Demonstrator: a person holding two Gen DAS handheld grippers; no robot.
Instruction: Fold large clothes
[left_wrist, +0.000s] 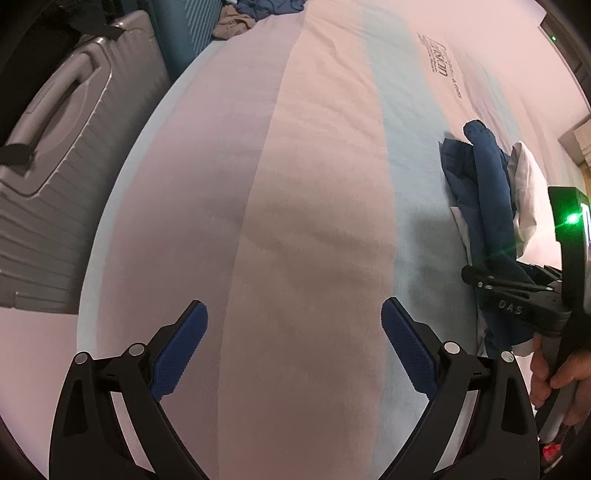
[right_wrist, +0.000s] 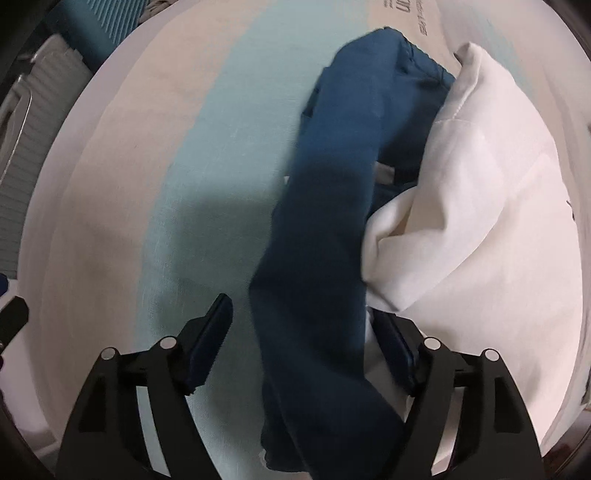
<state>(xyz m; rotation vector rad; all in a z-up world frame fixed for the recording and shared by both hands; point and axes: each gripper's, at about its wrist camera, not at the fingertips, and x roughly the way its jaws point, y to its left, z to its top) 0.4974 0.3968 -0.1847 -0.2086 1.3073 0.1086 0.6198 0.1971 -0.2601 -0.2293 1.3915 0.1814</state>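
A dark blue garment (right_wrist: 325, 236) lies crumpled on the bed next to a white garment (right_wrist: 480, 206). My right gripper (right_wrist: 306, 317) is open, its jaws wide apart with a fold of the blue garment lying between them and the white cloth against the right finger. In the left wrist view the same blue garment (left_wrist: 487, 184) and white garment (left_wrist: 524, 184) sit at the right, with the right gripper (left_wrist: 469, 275) at their near end. My left gripper (left_wrist: 293, 314) is open and empty above the bare sheet.
The bed sheet (left_wrist: 314, 184) has pink, white and pale blue stripes with printed lettering (left_wrist: 439, 59) at the far end. A grey suitcase (left_wrist: 55, 147) and a teal one (left_wrist: 184, 29) stand left of the bed. More clothes (left_wrist: 255, 14) are heaped at the far edge.
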